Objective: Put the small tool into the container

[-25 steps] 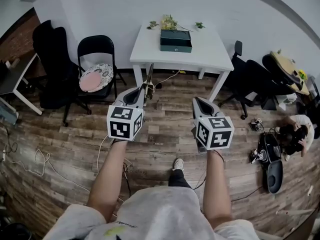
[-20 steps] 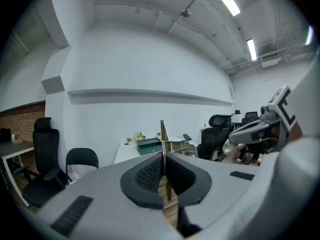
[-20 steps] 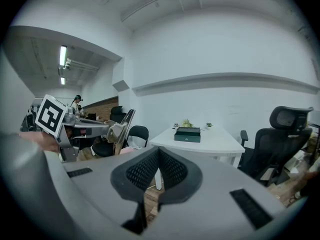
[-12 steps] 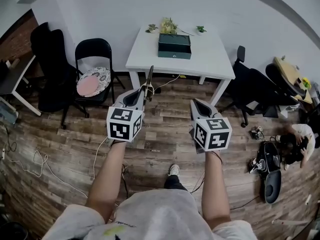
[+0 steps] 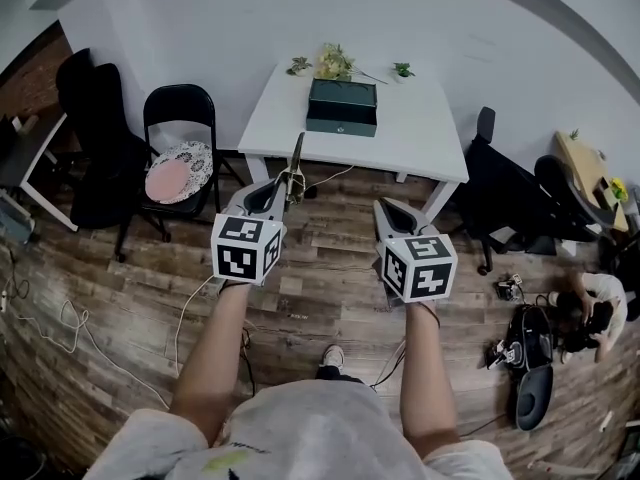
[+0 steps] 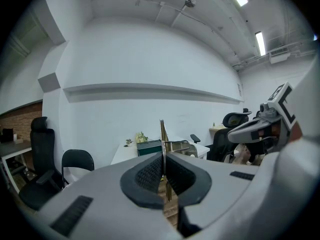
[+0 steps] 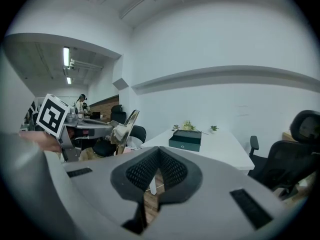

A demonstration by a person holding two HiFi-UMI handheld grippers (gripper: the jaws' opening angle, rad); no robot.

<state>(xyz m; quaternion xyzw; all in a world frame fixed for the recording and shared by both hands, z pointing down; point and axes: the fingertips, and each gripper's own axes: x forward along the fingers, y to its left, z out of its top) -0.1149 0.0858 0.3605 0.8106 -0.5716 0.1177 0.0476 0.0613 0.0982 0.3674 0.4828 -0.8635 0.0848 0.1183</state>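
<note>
While standing on a wooden floor (image 5: 130,278), a person points two claws toward a white bench (image 5: 430,133) on the far side.
Nearer than the bench, the left claw (image 5: 284,184) is pinching the small tool (image 5: 298,156), a thin brass-coloured piece sticking up past its tips. The right claw (image 5: 384,208) is pressed together, with nothing between its pads. The dark green container (image 5: 343,107) sits at the bench's far middle, just beside small plants (image 5: 335,63).

White table (image 5: 420,133) at my twelve o'clock, potted plants (image 5: 335,63) at its far edge; black folding chair (image 5: 180,103) at ten o'clock, patterned cushion (image 5: 178,168) on its seat.
</note>
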